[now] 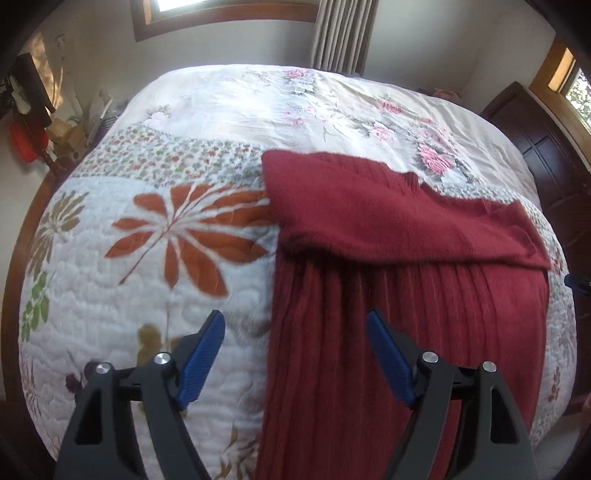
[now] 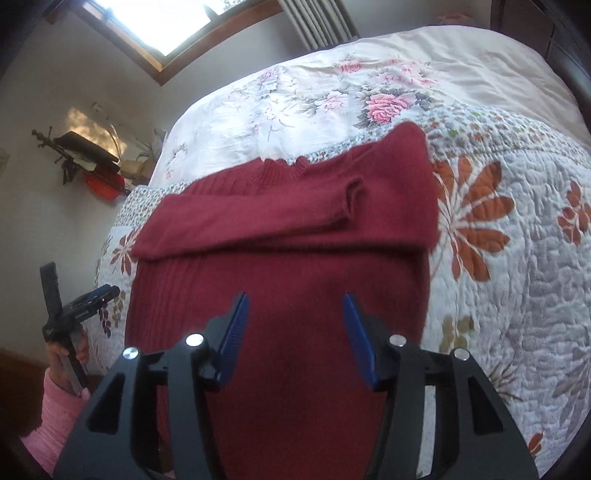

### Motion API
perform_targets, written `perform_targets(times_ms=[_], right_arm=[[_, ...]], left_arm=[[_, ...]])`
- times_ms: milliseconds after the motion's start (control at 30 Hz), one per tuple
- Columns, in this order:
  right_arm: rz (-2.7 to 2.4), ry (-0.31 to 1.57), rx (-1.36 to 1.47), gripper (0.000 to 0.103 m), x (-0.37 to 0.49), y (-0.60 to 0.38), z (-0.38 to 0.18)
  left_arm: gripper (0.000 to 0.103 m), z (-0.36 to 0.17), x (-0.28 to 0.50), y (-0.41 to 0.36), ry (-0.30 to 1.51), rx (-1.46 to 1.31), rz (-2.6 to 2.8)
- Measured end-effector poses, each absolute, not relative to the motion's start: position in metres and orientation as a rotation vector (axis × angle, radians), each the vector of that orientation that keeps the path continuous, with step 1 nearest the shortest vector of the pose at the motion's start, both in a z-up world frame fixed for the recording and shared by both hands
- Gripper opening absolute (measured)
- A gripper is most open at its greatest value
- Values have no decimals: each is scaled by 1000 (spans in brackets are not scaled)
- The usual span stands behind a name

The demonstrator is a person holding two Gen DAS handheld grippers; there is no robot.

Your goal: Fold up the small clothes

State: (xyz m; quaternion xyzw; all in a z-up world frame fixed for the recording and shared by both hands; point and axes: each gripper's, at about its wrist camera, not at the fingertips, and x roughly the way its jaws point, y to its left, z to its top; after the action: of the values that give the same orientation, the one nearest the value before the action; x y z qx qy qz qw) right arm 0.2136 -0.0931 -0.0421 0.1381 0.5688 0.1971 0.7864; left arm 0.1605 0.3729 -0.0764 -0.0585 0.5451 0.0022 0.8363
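On the bed, over a quilted floral bedspread, lay the dark red sweater, ribbed body running toward the near edge and both sleeves folded across the chest. In the left wrist view the top sleeve stretched in a broad band from the left shoulder to the right side. And there was the left gripper, fingers spread wide apart with nothing between them, one blue pad over the quilt, the other over the sweater's ribbing; whether it touched the cloth could not be told.

From the right wrist view, the right gripper hung over the sweater's lower body, fingers parted too, gripping nothing. Off at the left edge, a hand in a pink sleeve held the other gripper's handle beside the bed. Beyond the bed stood a window and a grey curtain.
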Motion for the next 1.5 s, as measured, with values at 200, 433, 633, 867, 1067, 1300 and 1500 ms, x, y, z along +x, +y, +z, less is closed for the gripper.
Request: perform_targets(times_ms=[200, 433, 633, 867, 1067, 1300, 1500], right_arm=[[410, 1286, 287, 58, 122, -120, -74], [403, 1374, 340, 59, 51, -131, -112], [449, 1359, 354, 63, 25, -132, -115], [434, 1366, 388, 64, 6, -143, -123], [488, 1414, 495, 71, -4, -146, -142], [519, 1439, 610, 73, -11, -145, -167], [509, 1432, 567, 56, -10, -152, -154]], left_arm=[[79, -109, 58, 404, 1285, -227, -48], [79, -149, -9, 407, 1356, -310, -86], [81, -161, -20, 405, 1325, -307, -124], [80, -163, -24, 383, 1331, -390, -252], [75, -168, -21, 363, 1349, -315, -244], [59, -169, -28, 383, 1336, -391, -228], [60, -169, -29, 376, 1349, -376, -196]])
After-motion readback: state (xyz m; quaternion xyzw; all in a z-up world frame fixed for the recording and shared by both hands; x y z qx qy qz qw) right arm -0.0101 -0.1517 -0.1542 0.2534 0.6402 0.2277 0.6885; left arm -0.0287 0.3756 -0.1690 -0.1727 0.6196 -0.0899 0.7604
